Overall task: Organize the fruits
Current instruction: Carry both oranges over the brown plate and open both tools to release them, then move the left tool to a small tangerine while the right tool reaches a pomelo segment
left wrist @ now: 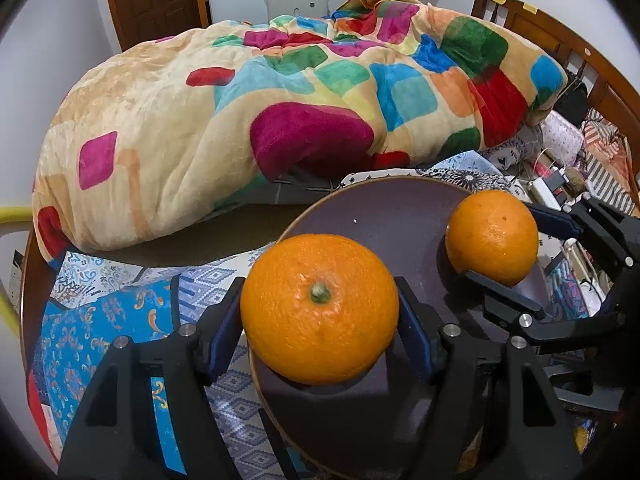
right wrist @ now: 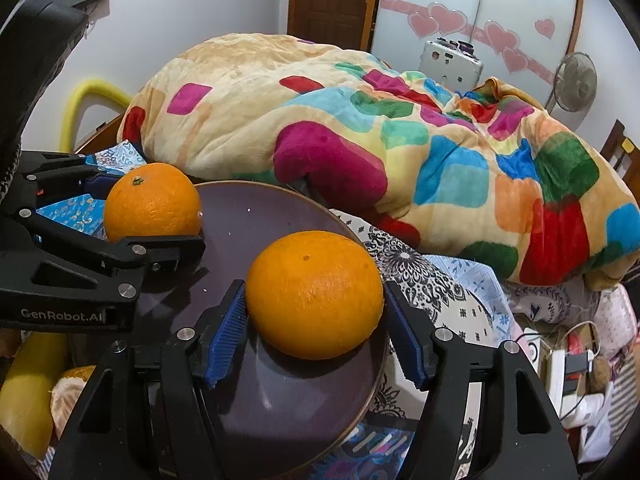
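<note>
Over dark plate (left wrist: pixel 384 216), on patterned bedcloth (left wrist: pixel 120 320): two oranges. Left gripper (left wrist: pixel 320 316) pinches stem-up orange (left wrist: pixel 320 308) at plate's near left edge, blue pads against both sides. Right gripper (right wrist: pixel 316 320) pinches second orange (right wrist: pixel 314 294), which rests on plate. Colourful blanket (left wrist: pixel 240 112) heaped behind. Peeled fruit (right wrist: pixel 66 396) beside plate, lower left in right view.
</note>
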Available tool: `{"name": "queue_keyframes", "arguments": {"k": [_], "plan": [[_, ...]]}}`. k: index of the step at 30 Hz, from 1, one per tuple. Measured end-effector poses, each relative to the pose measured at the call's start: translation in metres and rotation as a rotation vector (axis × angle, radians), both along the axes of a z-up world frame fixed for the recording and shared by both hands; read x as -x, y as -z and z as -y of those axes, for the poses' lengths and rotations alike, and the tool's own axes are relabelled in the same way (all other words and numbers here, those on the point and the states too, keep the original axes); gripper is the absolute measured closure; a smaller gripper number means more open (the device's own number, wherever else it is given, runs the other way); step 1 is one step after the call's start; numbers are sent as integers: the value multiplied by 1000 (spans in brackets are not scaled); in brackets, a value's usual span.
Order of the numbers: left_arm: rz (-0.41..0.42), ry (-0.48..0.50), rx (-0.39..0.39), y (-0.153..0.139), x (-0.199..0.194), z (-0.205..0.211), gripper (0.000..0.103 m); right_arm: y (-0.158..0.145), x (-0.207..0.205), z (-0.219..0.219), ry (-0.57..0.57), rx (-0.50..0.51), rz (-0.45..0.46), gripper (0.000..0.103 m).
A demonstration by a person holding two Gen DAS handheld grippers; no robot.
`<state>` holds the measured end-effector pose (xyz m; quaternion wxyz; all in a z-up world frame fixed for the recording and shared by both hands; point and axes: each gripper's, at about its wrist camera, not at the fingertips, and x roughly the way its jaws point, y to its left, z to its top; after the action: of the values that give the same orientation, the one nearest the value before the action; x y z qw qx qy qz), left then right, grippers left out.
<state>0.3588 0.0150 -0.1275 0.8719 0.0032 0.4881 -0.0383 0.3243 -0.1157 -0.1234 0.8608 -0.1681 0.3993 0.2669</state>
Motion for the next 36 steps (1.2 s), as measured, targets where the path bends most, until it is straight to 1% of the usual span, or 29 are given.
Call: {"name": "queue_keyframes", "arguments": {"k": [2, 4, 5, 8, 10, 16, 21, 23, 27, 32, 34, 36], "plan": [[26, 7, 9, -5, 4, 0, 29, -1, 1, 1, 7, -1, -9, 39], [57, 0, 8, -12, 8, 0, 18, -2, 1, 3, 14, -6, -15, 39], [73, -3, 10, -16, 10, 0, 17, -2, 2, 4, 16, -8, -16, 39], [95, -9, 23, -29, 17, -3, 16, -4, 5, 7, 28, -9, -10, 36], [110, -18, 27, -38, 23, -5, 16, -10, 10, 10, 34, -9, 12, 27], [168, -37, 9, -63, 58, -15, 16, -31, 31, 16, 43, -32, 66, 25], [213, -51, -20, -74, 92, -24, 16, -49, 55, 20, 49, -68, 106, 25], [225, -55, -26, -77, 107, -29, 16, -55, 66, 20, 50, -81, 125, 25], [238, -67, -22, -77, 132, -40, 16, -65, 87, 21, 48, -122, 133, 25], [235, -96, -11, -73, 161, -57, 16, -75, 116, 24, 49, -142, 171, 24], [228, -106, -17, -70, 172, -65, 16, -74, 127, 24, 50, -141, 178, 23], [223, -115, -40, -67, 182, -71, 16, -72, 134, 27, 56, -134, 183, 22]]}}
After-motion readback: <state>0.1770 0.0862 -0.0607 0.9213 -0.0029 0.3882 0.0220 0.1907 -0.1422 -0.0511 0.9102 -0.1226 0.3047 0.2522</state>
